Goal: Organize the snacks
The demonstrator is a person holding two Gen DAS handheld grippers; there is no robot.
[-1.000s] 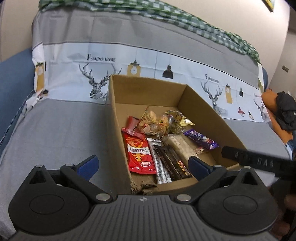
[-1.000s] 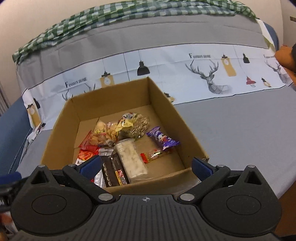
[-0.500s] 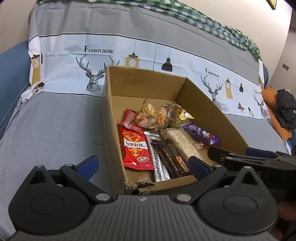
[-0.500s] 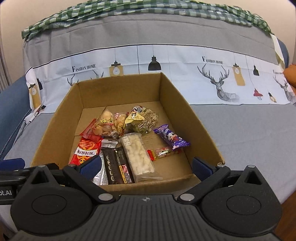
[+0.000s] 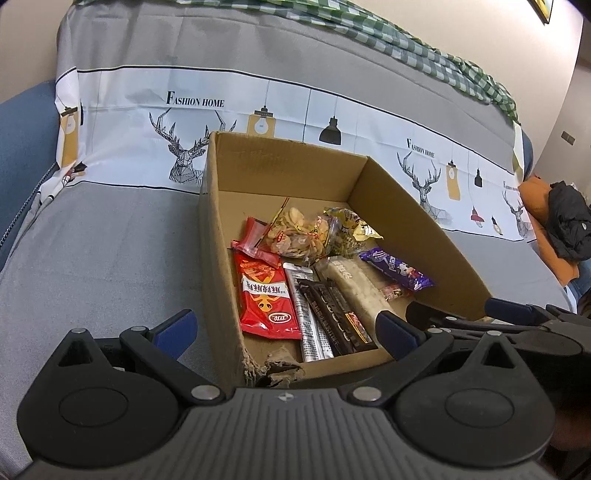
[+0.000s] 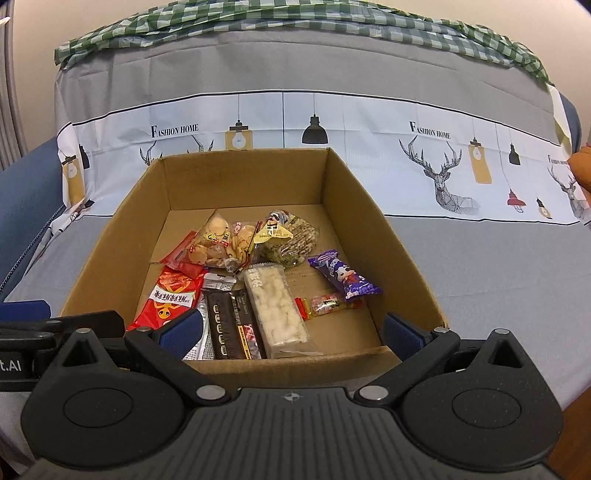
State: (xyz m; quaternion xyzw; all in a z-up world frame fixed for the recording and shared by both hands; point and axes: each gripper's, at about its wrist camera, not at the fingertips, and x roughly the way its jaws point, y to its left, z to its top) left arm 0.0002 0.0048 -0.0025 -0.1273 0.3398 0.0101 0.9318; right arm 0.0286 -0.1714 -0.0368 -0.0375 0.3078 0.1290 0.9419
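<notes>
An open cardboard box (image 5: 221, 229) (image 6: 243, 177) sits on a grey covered sofa seat and holds several snacks. Among them are a red packet (image 5: 266, 299) (image 6: 170, 295), a black chocolate bar (image 5: 336, 317) (image 6: 229, 321), a white puffed-rice bar (image 6: 275, 306), a purple candy packet (image 6: 343, 277) and a clear bag of crackers (image 6: 218, 243). My left gripper (image 5: 286, 328) is open, straddling the box's torn front-left corner. At the box's front wall my right gripper (image 6: 291, 330) is open too. Neither holds anything.
The sofa's backrest cover (image 6: 369, 122) has a deer and lamp print, with a green checked cloth (image 6: 332, 22) on top. A blue armrest (image 5: 22, 147) is at the left. An orange cushion with a black garment (image 5: 565, 225) lies at the right.
Both grippers have moved closer to the box's front, and the box fills more of each view. The right gripper has come in beside the left one. Both stayed open.
</notes>
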